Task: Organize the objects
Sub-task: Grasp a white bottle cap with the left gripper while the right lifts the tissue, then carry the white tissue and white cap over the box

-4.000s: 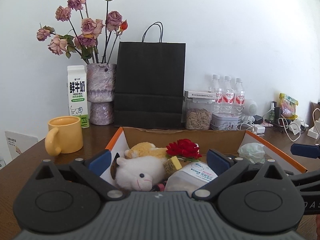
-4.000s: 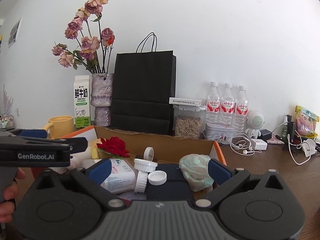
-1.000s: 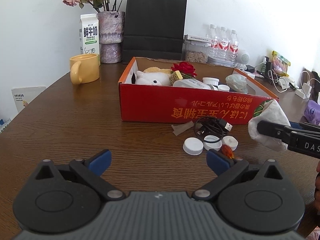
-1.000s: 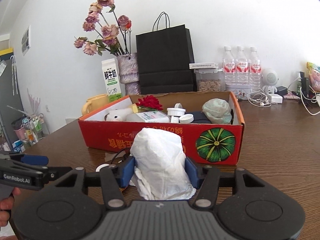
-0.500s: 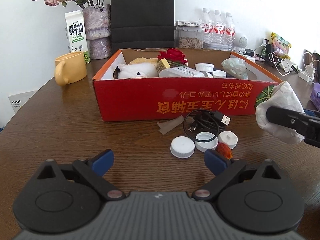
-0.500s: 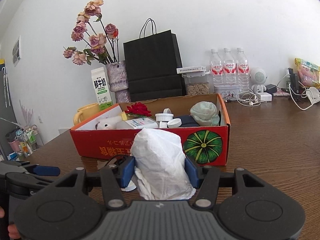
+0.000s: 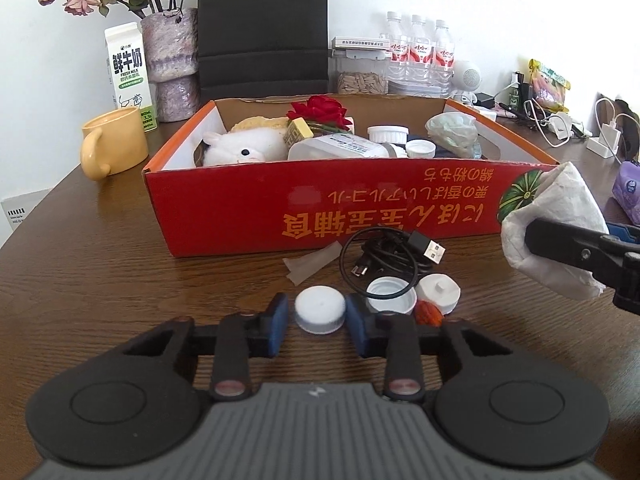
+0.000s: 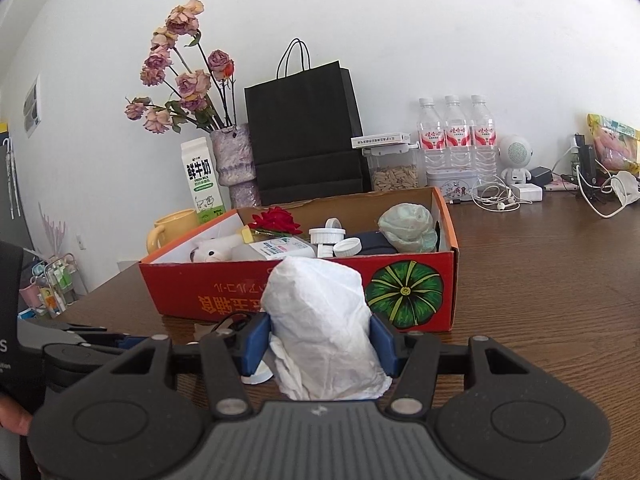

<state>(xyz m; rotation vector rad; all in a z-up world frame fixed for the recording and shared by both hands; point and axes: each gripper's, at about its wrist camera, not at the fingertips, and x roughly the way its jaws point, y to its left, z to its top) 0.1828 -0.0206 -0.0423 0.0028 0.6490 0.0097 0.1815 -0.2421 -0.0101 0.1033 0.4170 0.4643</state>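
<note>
On a dark wooden table [image 7: 100, 248], the left gripper [image 7: 316, 320] is closed around a white bottle cap [image 7: 320, 314], its two blue pads [image 7: 277, 322] pressing on either side of the cap, which sits on the tabletop. Just right of it lie an upturned white cap [image 7: 390, 294], a small white lid [image 7: 438, 291], an orange-red bit [image 7: 429, 314] and a coiled black USB cable [image 7: 384, 254]. Behind them stands a red cardboard box [image 7: 360, 208] holding a plush toy [image 7: 240, 148], a red flower [image 7: 318, 110] and bottles. To the right, the right gripper [image 8: 318, 342] grips a crumpled white tissue wad [image 8: 320, 320] between its pads, raised in front of the box.
</note>
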